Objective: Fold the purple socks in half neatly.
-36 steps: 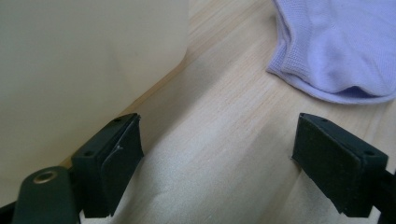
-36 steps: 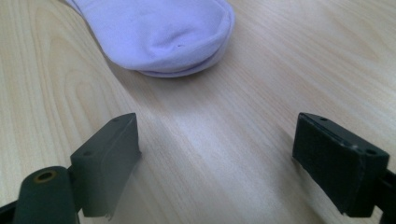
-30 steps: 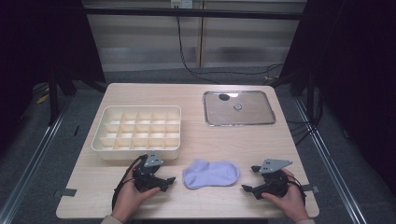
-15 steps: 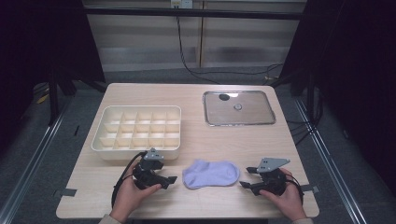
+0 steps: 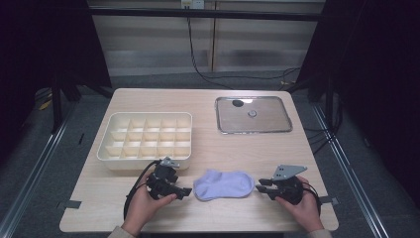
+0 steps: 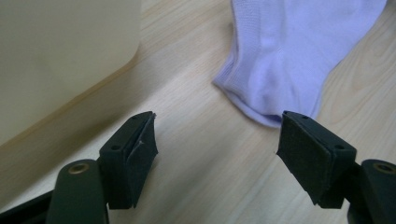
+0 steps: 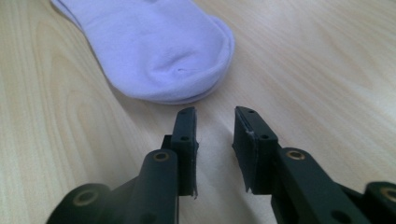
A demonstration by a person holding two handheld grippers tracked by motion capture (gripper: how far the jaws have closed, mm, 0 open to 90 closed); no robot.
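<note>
A pale purple sock point(image 5: 223, 184) lies flat near the table's point(image 5: 307, 148) front edge, between the two grippers and in front of the divided tray point(image 5: 144, 140). The left gripper point(image 5: 184, 191) sits just beside the sock's cuff, its jaws wide apart though they have just been closing a little, nothing between them. The right gripper point(image 5: 261, 189) points at the toe end, apart from it; its jaws have just been closing to a narrow gap with only bare wood between.

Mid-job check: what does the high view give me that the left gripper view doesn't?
High view alone: the metal tray, the organizer's grid of compartments, the right tongs near the sock's right end. Left gripper view alone: the left tongs up close, jaws apart with bare table between them, just short of the sock's edge. Both: sock, organizer wall, table.
</note>
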